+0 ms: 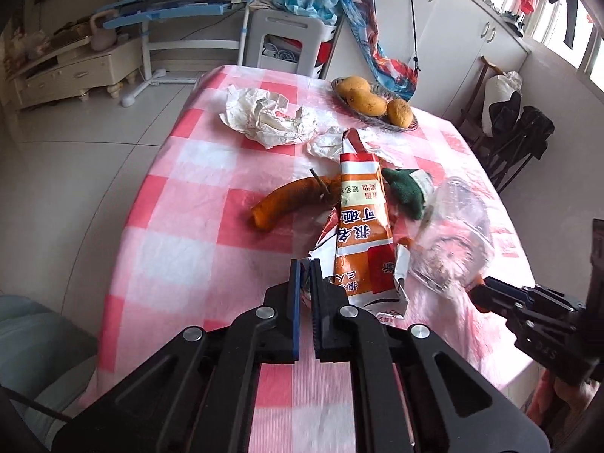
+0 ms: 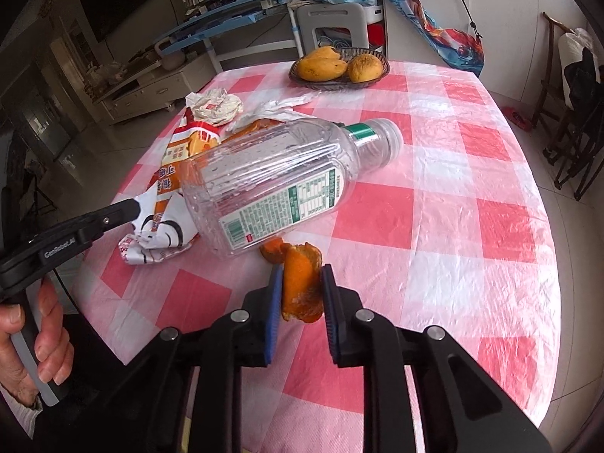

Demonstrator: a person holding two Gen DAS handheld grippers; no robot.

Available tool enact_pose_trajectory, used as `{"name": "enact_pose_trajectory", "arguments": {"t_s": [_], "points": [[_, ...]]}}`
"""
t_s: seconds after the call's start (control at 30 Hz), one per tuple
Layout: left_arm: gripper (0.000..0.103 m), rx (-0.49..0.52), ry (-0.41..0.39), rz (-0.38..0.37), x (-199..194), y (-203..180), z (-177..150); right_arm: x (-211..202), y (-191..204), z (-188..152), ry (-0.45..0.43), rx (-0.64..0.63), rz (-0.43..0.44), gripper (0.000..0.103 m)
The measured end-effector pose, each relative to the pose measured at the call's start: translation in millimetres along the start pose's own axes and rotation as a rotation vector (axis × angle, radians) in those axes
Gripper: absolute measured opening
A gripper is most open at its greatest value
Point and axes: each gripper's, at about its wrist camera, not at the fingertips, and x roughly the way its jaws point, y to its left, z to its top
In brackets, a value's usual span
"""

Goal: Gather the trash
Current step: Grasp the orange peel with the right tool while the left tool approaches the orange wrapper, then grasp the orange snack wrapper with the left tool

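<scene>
My left gripper [image 1: 306,268] is shut on a corner of the orange and white snack bag [image 1: 362,226], which lies flat on the checked table; the bag also shows in the right wrist view [image 2: 166,204]. My right gripper [image 2: 302,275] is shut on a piece of orange peel [image 2: 302,287], just in front of a clear plastic bottle [image 2: 279,181] lying on its side. The bottle shows in the left wrist view [image 1: 449,241] to the right of the bag. An orange banana-shaped peel [image 1: 290,198] and a green cloth piece [image 1: 406,190] lie by the bag. Crumpled white paper [image 1: 268,117] lies farther back.
A wicker basket with mangoes [image 1: 373,102] stands at the far edge of the pink checked table [image 1: 181,196]; it also shows in the right wrist view [image 2: 339,66]. A white stool [image 1: 290,37], a blue desk [image 1: 170,11] and dark chairs [image 1: 517,139] stand around the table.
</scene>
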Motion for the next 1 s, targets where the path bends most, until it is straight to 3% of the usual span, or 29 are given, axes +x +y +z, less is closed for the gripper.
{"name": "enact_pose_trajectory", "arguments": {"t_s": [0.1,0.2,0.27,0.33,0.4,0.53,0.7,0.77,0.8,0.83,0.9,1.0], "points": [[0.006,-0.005,-0.009,0.008,-18,6,-14,-5,-2,-3,-0.002,0.027,0.02,0.021],[0.006,0.031,0.054,0.049,-15,9,-27,-5,0,-6,0.003,0.025,0.025,0.021],[0.016,0.032,0.097,0.055,-6,11,-29,-3,1,-7,0.011,0.034,0.037,0.021],[0.048,0.022,0.109,0.064,-2,12,-28,-2,1,-8,0.017,0.039,0.044,0.021],[0.058,0.024,0.069,0.073,-5,11,-25,0,3,-8,0.022,0.033,0.044,0.021],[0.066,0.019,0.06,0.043,6,6,-11,6,2,-9,0.034,0.038,0.042,0.021],[0.068,-0.017,0.072,0.014,32,0,-1,14,6,-8,0.048,0.026,0.037,0.021],[0.066,-0.013,0.065,0.009,34,-3,1,15,8,-7,0.051,0.017,0.032,0.021],[0.051,-0.009,0.066,-0.015,35,-4,1,16,9,-7,0.051,0.013,0.029,0.021],[0.03,-0.007,0.074,-0.031,36,-6,1,16,10,-7,0.051,0.009,0.026,0.021],[0.008,0.002,0.087,-0.043,37,-7,-1,17,11,-7,0.051,0.006,0.022,0.021],[0.005,-0.011,0.07,-0.059,29,-5,-3,18,11,-9,0.055,0.006,0.02,0.021]]}}
